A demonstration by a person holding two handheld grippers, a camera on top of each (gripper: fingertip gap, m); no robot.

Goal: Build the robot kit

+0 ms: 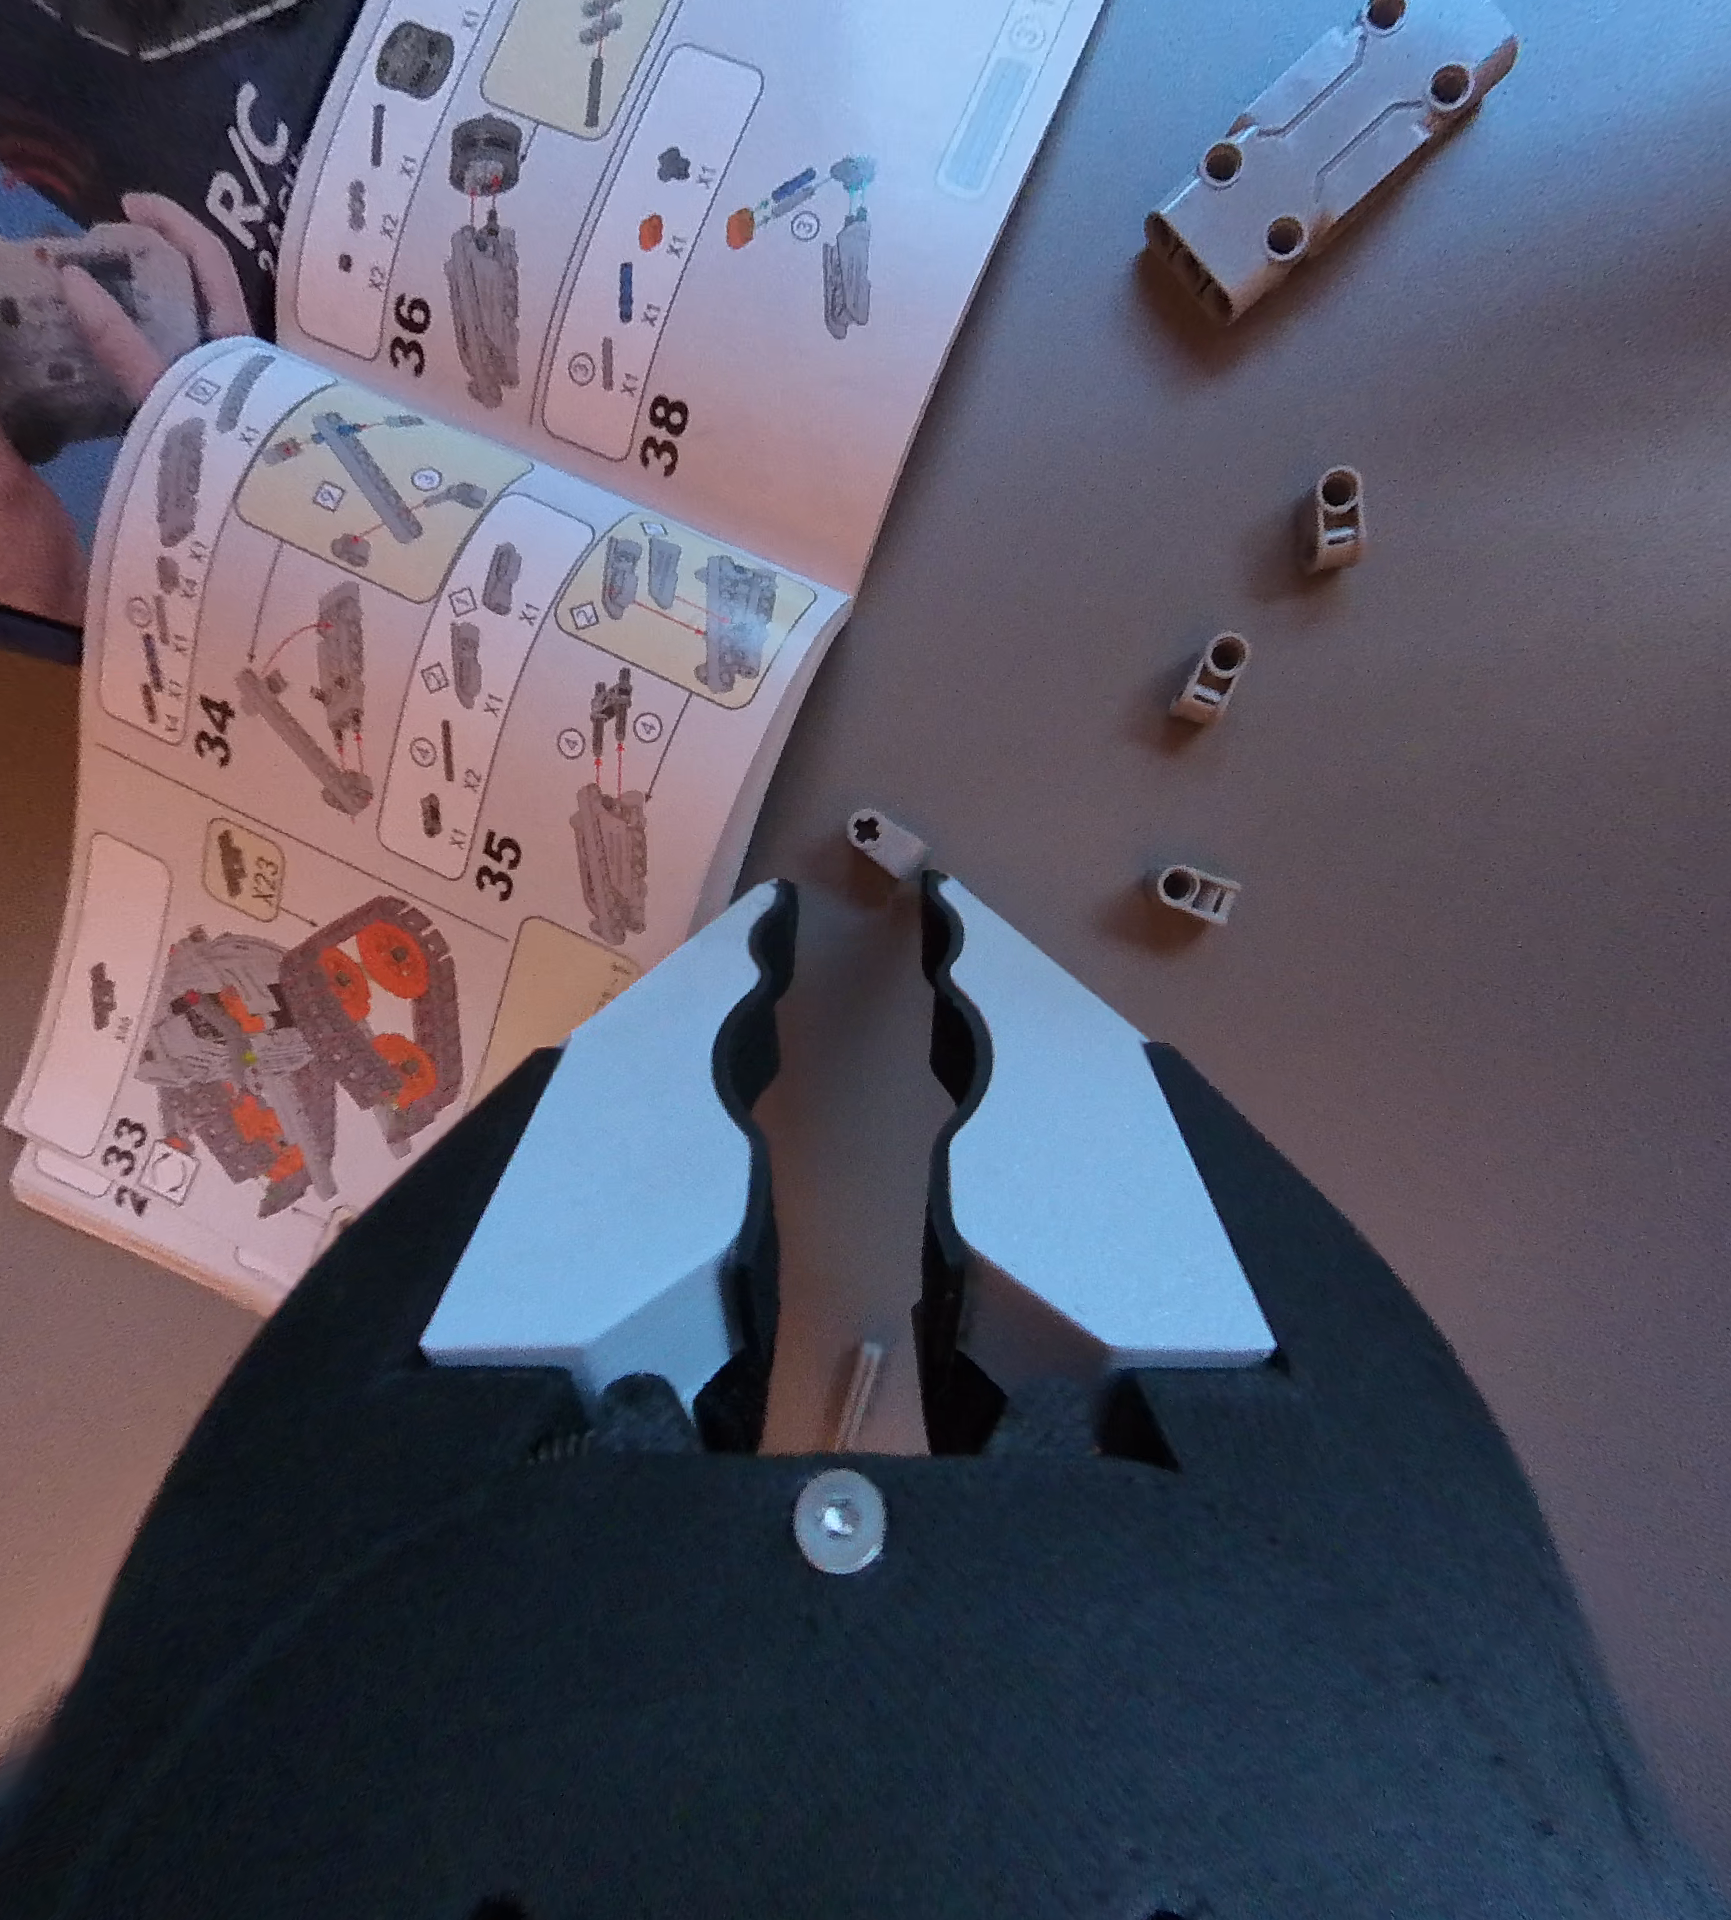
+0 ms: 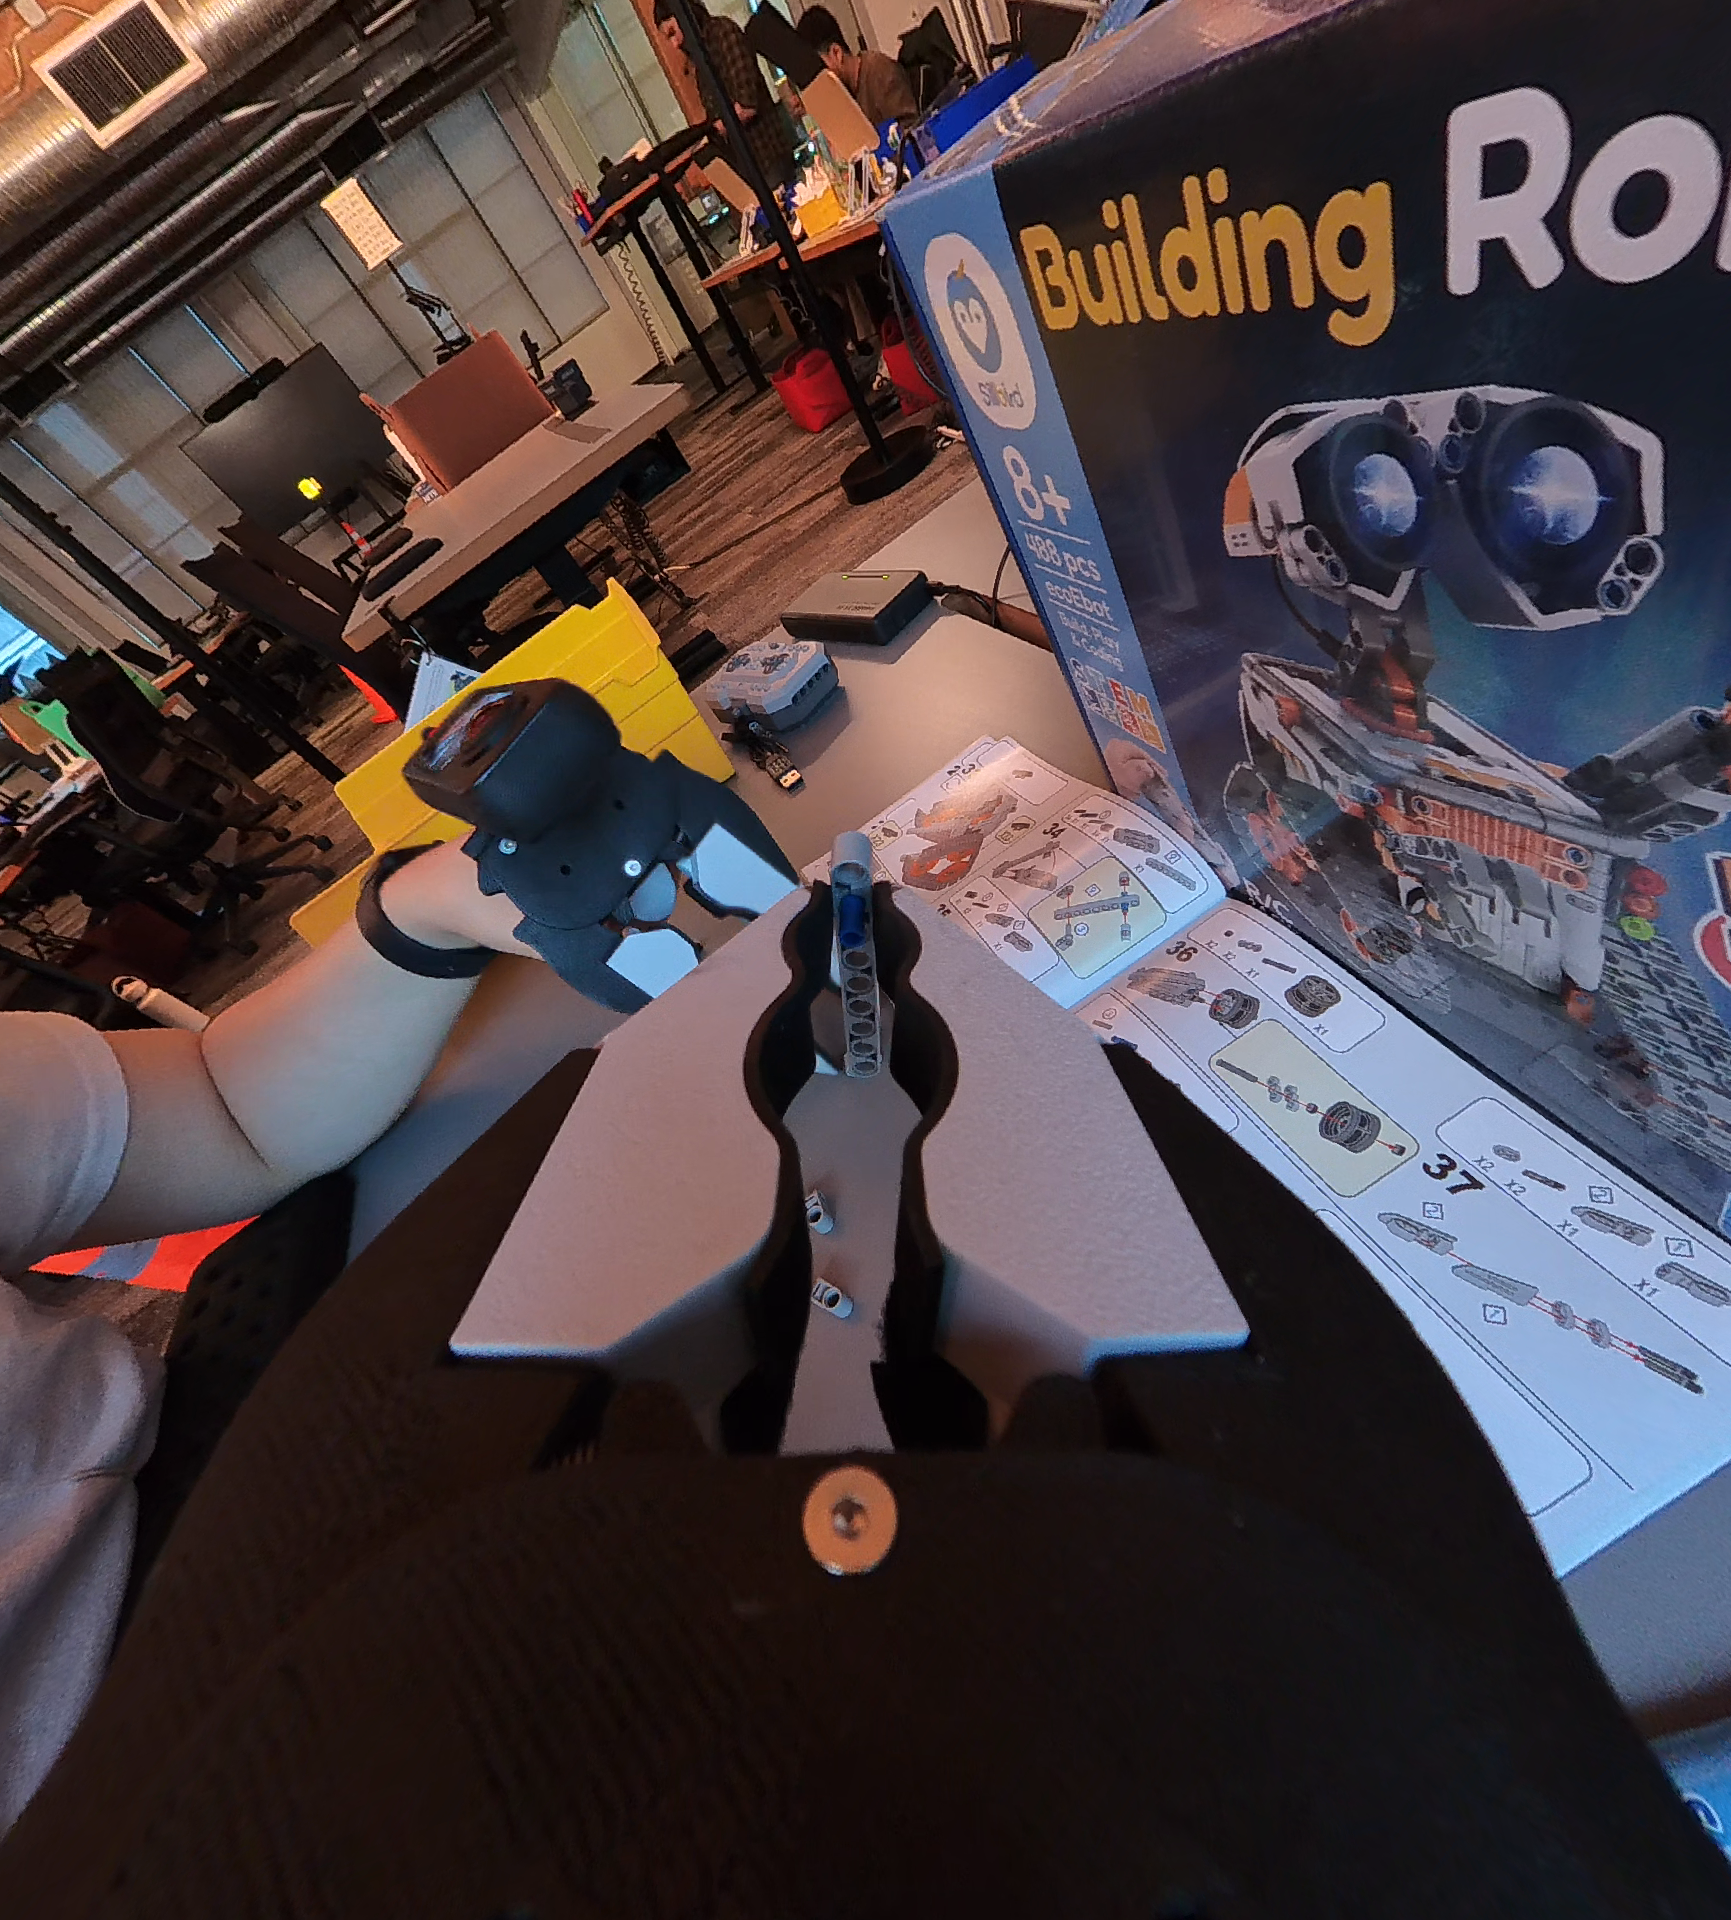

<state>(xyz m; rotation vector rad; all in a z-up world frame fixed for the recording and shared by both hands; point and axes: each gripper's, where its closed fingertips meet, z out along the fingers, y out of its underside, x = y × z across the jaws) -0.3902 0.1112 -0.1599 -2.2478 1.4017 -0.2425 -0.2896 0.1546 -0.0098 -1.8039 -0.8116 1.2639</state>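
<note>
Your left gripper [image 1: 856, 894] hovered over the table [image 1: 1463, 1143], fingers narrowly parted and empty, tips just short of a small grey connector [image 1: 887, 840] beside the open instruction booklet [image 1: 487, 644]. Your right gripper [image 2: 853, 914] clamped a grey perforated beam [image 2: 856, 987] upright, near the toy box [image 2: 1463, 623].

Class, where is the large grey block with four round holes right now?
In the left wrist view, the large grey block lies on the table at upper right, right of the open instruction booklet, beyond three small grey connectors.

The left gripper [image 1: 856, 894] hides the booklet's [image 1: 487, 644] lower corner — box [image 2: 1443, 582] cropped.
</note>
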